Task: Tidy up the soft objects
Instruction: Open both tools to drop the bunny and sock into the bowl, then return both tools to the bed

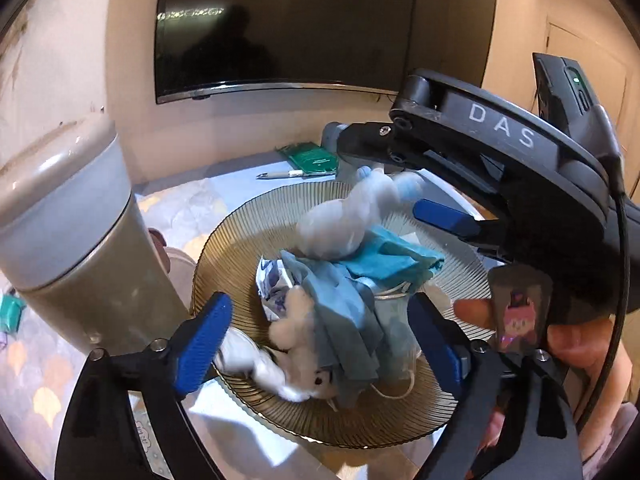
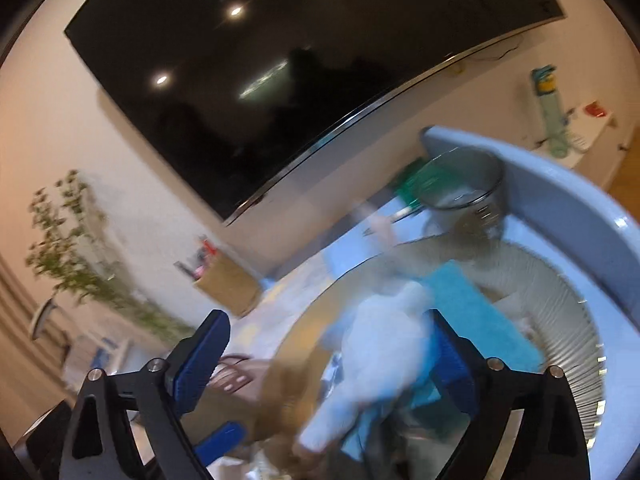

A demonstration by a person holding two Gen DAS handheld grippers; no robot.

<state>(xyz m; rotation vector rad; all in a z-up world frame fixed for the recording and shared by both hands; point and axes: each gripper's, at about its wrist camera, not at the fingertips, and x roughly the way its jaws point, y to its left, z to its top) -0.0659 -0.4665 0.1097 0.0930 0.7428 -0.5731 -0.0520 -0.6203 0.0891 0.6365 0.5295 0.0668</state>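
Observation:
A ribbed amber glass plate (image 1: 224, 256) holds a heap of soft things. On its far side lies a white plush toy with blue ears (image 1: 348, 216), against a teal cloth (image 1: 388, 260). Nearer are a grey-blue cloth (image 1: 344, 320), a blue-patterned white cloth (image 1: 272, 284) and a small white plush (image 1: 296, 372). My left gripper (image 1: 320, 344) is open, its blue pads either side of the near heap. My right gripper (image 2: 326, 354) is open over the plate (image 2: 568, 320). The blurred white plush (image 2: 372, 340) lies between its fingers, close to the right pad, with the teal cloth (image 2: 480, 312) beyond.
A tall grey lidded canister (image 1: 68, 216) stands close on the left. A green booklet (image 1: 310, 158) and a pen (image 1: 296, 175) lie beyond the plate. A metal cup (image 2: 464, 188) stands behind it. A dark TV (image 1: 320, 28) hangs on the wall. A person's hand (image 1: 580, 340) holds the right gripper.

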